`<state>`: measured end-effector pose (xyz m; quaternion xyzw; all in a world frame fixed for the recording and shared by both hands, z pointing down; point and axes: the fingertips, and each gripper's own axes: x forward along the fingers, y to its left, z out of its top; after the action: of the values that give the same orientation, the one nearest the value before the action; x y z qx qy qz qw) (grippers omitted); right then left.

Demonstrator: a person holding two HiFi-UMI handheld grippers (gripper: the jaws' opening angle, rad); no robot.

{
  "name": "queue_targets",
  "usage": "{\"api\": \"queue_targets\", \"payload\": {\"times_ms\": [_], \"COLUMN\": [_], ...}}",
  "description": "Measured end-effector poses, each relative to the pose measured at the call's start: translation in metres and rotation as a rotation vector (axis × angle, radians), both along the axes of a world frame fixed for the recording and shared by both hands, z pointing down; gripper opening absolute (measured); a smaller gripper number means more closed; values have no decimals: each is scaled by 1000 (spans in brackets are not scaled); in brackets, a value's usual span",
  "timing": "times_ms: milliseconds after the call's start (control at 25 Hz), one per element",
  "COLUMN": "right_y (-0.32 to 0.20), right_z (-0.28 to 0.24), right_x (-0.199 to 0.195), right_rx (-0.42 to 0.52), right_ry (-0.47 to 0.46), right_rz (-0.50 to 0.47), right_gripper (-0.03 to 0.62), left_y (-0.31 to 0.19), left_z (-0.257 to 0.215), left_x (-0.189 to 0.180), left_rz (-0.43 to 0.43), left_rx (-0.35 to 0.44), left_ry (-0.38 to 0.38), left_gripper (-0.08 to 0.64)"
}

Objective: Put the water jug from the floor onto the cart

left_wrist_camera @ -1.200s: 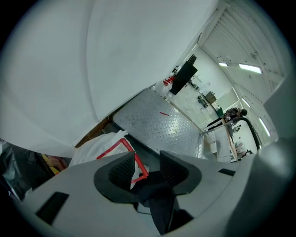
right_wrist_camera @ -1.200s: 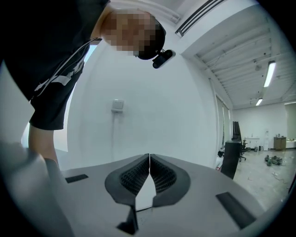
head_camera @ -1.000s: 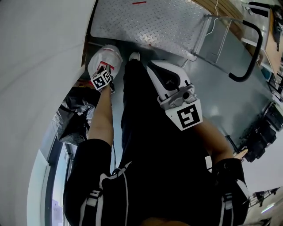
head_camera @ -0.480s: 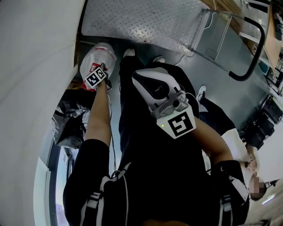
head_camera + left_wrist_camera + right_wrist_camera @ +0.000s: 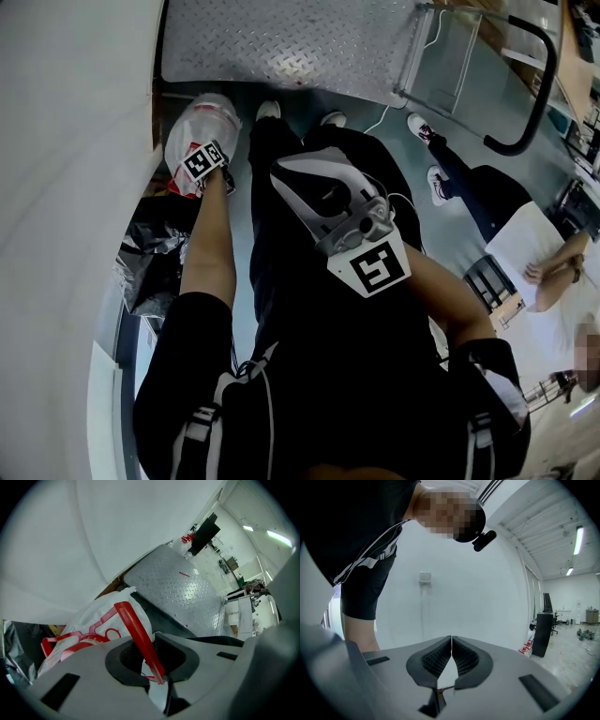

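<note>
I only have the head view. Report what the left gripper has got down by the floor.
Observer: In the left gripper view, the left gripper has just been closing; its fingers now clamp the red handle of the water jug.
Operator: Now report the right gripper.
Observer: The right gripper has its fingers together, with nothing between them.
</note>
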<state>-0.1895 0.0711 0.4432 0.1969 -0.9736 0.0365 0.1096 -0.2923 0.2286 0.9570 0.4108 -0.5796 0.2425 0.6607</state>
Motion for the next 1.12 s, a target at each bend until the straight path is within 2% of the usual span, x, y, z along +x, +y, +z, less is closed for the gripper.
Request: {"api": "queue_targets", "payload": {"times_ms": [200,360,600,720,1040,1120], "right_y": [-5,-8,-16,-26,-15,-12], "right_z": [-17,-34,-47,-55,-101,-108], "right_x": [2,11,16,22,17,17], "right_rx": [1,-8,-39,-39,53,81], "right_ry": [-19,-57,-83,-83,-124,-130], "right_rz": [8,40,90,95,153,160], "right_gripper": [18,18,18,18,18,18], "left_y": [24,53,49,39,26,24], "left_z": [-15,-29,-59,-81,-138,-150], "left_x": [-1,-12,-29,-30,-18,-15], "left_rz": [-81,-129,-83,-45,178,208], "left_rx": [-50,-88,-31,-28,46,53], "left_ry": [40,15,6,7,-2,-9], "left_gripper": [61,43,44,44,44,44]}}
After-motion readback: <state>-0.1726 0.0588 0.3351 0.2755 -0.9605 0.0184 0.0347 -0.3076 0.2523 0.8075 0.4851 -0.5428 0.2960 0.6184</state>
